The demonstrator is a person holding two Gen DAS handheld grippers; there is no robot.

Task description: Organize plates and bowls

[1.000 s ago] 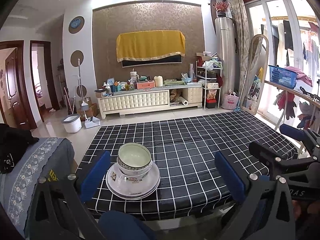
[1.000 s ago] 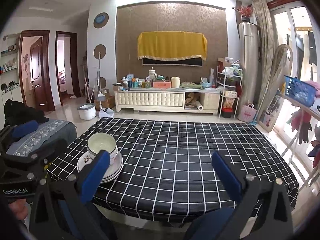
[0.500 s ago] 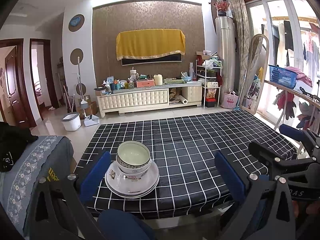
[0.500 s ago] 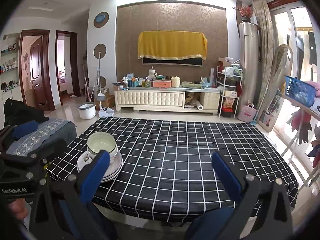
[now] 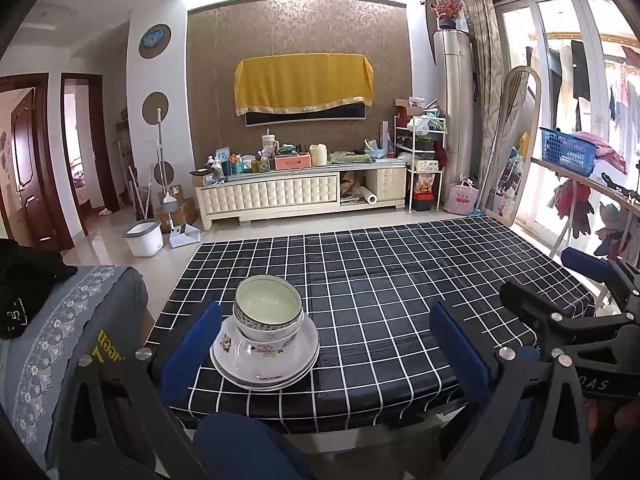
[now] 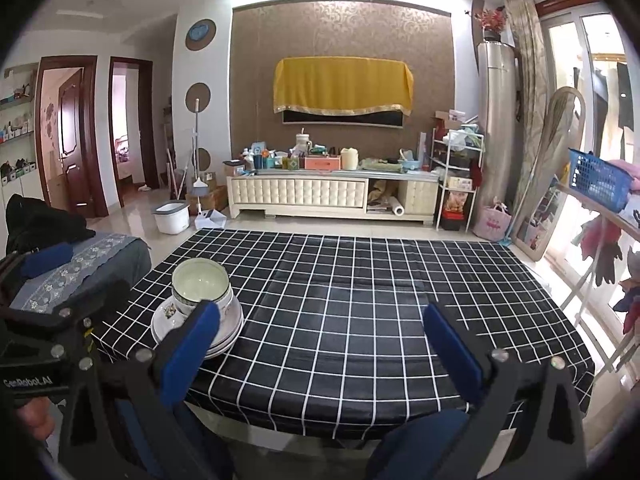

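Bowls (image 5: 267, 312) with patterned rims sit nested on a stack of white floral plates (image 5: 265, 364) at the near left corner of the table with the black checked cloth (image 5: 400, 300). My left gripper (image 5: 324, 348) is open and empty, held back from the table edge, its left finger beside the plates. My right gripper (image 6: 320, 344) is open too, nothing between its fingers. In the right wrist view the bowls (image 6: 202, 287) and plates (image 6: 224, 334) lie partly behind the left finger. Each view shows the other gripper at its side edge.
A chair with a grey embroidered cover (image 5: 76, 320) and a black garment stands left of the table. Behind the table are a cream TV cabinet (image 5: 296, 196), a white bin (image 5: 144, 236) and a mop. A drying rack with a blue basket (image 5: 568, 156) stands on the right.
Both grippers have drawn back a little from the table; the stack looks slightly farther and lower in the left wrist view. Bowls and plates have not moved.
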